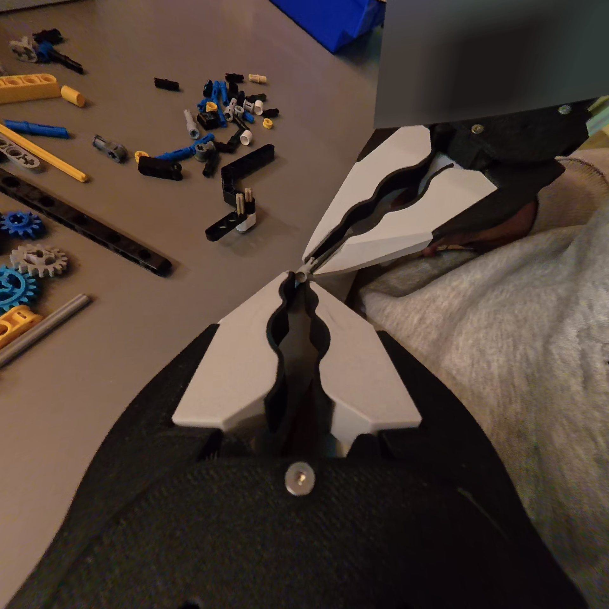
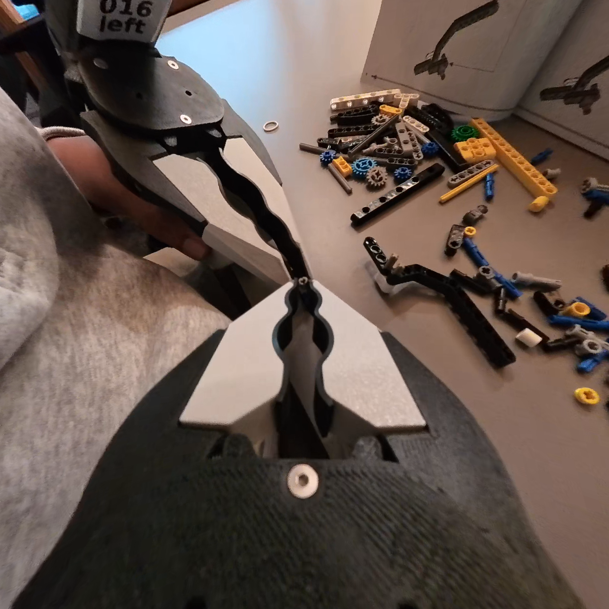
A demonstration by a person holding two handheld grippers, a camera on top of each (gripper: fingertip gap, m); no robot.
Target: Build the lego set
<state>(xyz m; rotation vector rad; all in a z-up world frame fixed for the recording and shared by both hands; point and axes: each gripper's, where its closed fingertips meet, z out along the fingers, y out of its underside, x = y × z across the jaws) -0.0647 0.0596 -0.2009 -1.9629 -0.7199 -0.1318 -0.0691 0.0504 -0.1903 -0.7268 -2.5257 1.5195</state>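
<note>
My left gripper point(image 1: 296, 280) and right gripper point(image 2: 303, 287) meet tip to tip above the near table edge, in front of a person's grey sweatshirt point(image 1: 494, 329). The left is shut on a tiny blue pin point(image 1: 298, 284). The right gripper point(image 1: 312, 262) comes in from the upper right, shut on a small grey connector point(image 1: 304, 268) with a cross hole point(image 2: 302, 281). The two pieces touch. The left gripper point(image 2: 296, 267) reaches down from the upper left in the right wrist view. A black bent beam assembly point(image 1: 240, 197) with a white part and tan pins lies on the table point(image 2: 428, 280).
Loose pins and connectors point(image 1: 227, 112) are scattered beyond the assembly. A long black beam point(image 1: 82, 224), gears point(image 1: 38, 260), a grey axle point(image 1: 43, 326) and a yellow beam point(image 1: 26, 87) lie left. An instruction booklet point(image 2: 461, 49) and a parts pile point(image 2: 395, 145) sit at the back, beside a blue box point(image 1: 333, 19). The tips of both grippers are at nearly the same place. The grey axle point(image 1: 43, 326) is about 11 cm from my left fingertips. The right camera catches it too, in the right wrist view point(image 2: 340, 176).
</note>
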